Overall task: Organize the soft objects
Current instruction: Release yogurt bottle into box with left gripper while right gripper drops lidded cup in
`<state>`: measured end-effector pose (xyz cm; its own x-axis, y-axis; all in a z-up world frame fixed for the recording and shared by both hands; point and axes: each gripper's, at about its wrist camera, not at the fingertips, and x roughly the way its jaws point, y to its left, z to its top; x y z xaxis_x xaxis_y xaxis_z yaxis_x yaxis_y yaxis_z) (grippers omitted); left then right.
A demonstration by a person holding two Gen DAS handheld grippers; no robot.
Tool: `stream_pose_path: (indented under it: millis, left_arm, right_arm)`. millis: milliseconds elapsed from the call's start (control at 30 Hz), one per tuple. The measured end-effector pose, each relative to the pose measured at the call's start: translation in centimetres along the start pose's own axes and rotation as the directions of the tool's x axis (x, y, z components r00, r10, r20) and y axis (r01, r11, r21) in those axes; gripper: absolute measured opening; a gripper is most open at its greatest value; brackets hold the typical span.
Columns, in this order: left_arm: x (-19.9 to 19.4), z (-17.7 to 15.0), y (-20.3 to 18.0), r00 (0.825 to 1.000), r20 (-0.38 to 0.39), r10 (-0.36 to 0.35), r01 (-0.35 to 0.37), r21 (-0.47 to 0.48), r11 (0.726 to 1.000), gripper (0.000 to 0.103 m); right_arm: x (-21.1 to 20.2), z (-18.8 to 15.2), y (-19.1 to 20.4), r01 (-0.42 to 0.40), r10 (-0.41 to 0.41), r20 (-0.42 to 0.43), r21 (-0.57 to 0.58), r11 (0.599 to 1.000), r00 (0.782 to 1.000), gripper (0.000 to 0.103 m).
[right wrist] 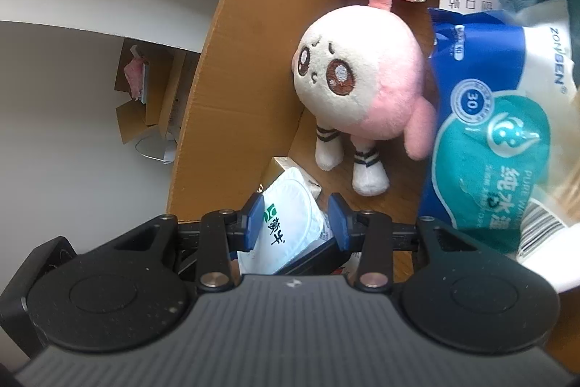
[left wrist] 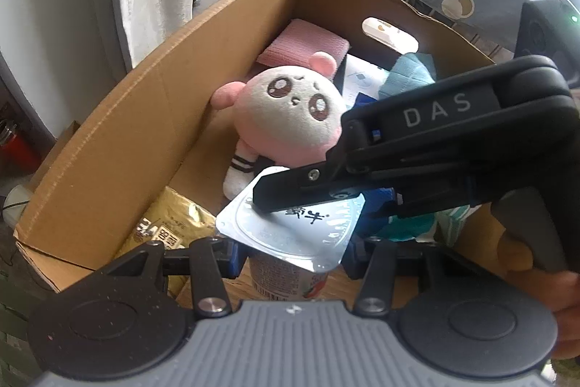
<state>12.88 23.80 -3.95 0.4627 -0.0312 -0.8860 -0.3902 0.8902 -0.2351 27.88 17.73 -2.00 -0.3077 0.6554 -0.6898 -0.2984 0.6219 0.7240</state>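
Note:
A yogurt cup with a silver foil lid (left wrist: 290,234) hangs low inside a cardboard box (left wrist: 145,133). My left gripper (left wrist: 291,252) is shut on the cup's body, a blue pad on each side. My right gripper (left wrist: 322,205) reaches in from the right with one black finger lying across the lid. In the right wrist view, my right gripper (right wrist: 295,223) has its blue pads against both edges of the cup's lid (right wrist: 290,220). A pink and cream plush doll (left wrist: 290,111) (right wrist: 362,82) lies behind the cup against the box wall (right wrist: 232,97).
Also in the box are a blue and teal wet wipes pack (right wrist: 489,133), a pink cloth (left wrist: 304,42), a teal cloth (left wrist: 406,75), a gold packet (left wrist: 170,227) and a white paper box (left wrist: 359,78). A hand (left wrist: 565,314) holds the right gripper's handle.

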Motion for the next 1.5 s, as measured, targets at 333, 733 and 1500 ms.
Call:
stream_pose_path:
  millis: [333,733,1500]
  left_arm:
    - [0.2,0.3,1.5,0.999,-0.014,0.035,-0.035,-0.033,0.999,0.061]
    - [-1.4,-0.3,0.3,0.999,-0.009,0.046,-0.046,0.006,0.999,0.063]
    - [-7.8,-0.7,-6.7,0.976,0.187,0.107,-0.131,0.117,0.985,0.089]
  right_arm:
    - [1.8,0.7,0.0,0.03,-0.031,-0.043,-0.03,0.999,0.999,0.039]
    - [2.8,-0.4,0.3,0.071,-0.078,-0.085,-0.081,0.994,0.993,0.039]
    - [-12.5,-3.4,0.8,-0.02,0.053,0.212,-0.157,0.987,0.976,0.074]
